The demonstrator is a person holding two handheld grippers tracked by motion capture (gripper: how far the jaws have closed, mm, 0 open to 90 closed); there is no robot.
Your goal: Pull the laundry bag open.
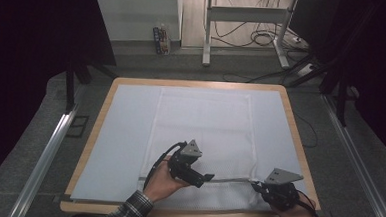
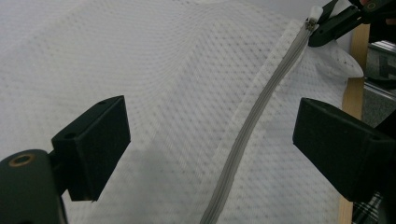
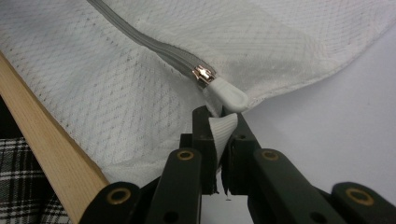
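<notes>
A white mesh bag [image 1: 202,124] lies flat on the pale mat, its grey zipper [image 1: 230,180] running along the near edge. My left gripper [image 1: 206,178] hovers over the zipper [image 2: 261,102]. In the left gripper view its jaws [image 2: 212,135] stand wide apart on either side of the zipper, and nothing is between the pads. At the zipper's right end my right gripper [image 3: 222,126] is shut on a white fabric tab [image 3: 223,125] of the bag, just below the metal slider [image 3: 204,74]. The right gripper [image 2: 327,25] also appears at the top right of the left gripper view.
The pale mat [image 1: 124,135] covers a wooden table whose edge [image 3: 51,149] runs close beside the right gripper. A plaid sleeve [image 1: 130,208] comes in from the bottom. Beyond the table are a metal frame [image 1: 246,16] and floor cables [image 1: 264,39].
</notes>
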